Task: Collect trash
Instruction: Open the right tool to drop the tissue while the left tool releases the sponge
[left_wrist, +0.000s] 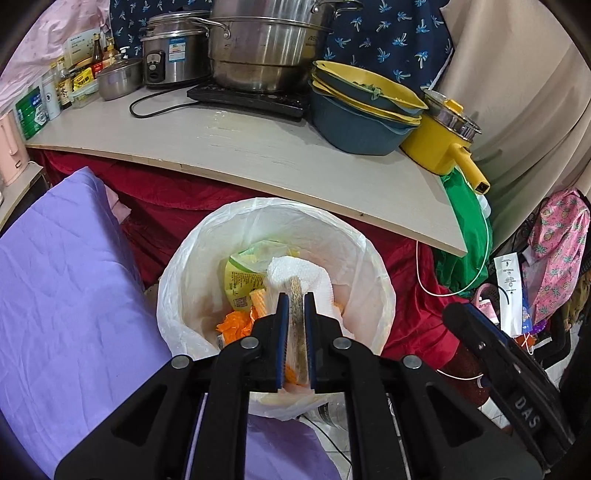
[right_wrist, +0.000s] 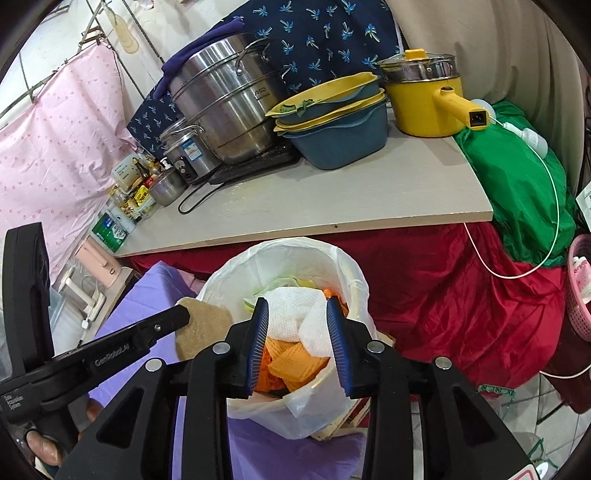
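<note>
Over the bin (left_wrist: 207, 258), lower middle of both views, with the white liner folded over its rim. Left gripper (left_wrist: 296, 295) pinching a thin brown pad (left_wrist: 295, 291) edge-on between nearly closed jaws, right above the trash. In the right wrist view, the same pad (right_wrist: 201, 325) seen flat and tan at the left gripper's tip, just left of the bin's rim. Right gripper (right_wrist: 297, 314) spread and holding nothing, poised over the tissue (right_wrist: 291, 314) that lies on top of the orange wrappers (right_wrist: 291, 363). Also inside: a yellow-green packet (left_wrist: 242, 280).

To finish well: carry the pad over the middle of the opening rather than the rim, tilt down a little, then release cleanly so the piece falls inside the liner and does not catch on its folded edge. Best to keep the right gripper lifted clear, so the 2 tools do not collide over the narrow mouth.

Hard to judge: what the pad really is, sponge or cloth, since 1 view shows only its thin edge. Bottom of the bin hidden by both grippers. Depth of the trash unclear. Whether more rubbish remains on the table (left_wrist: 258, 155) or floor, impossible to tell; only cookware visible there. Fingers (right_wrist: 42, 446) cut off at the lower left edge.
</note>
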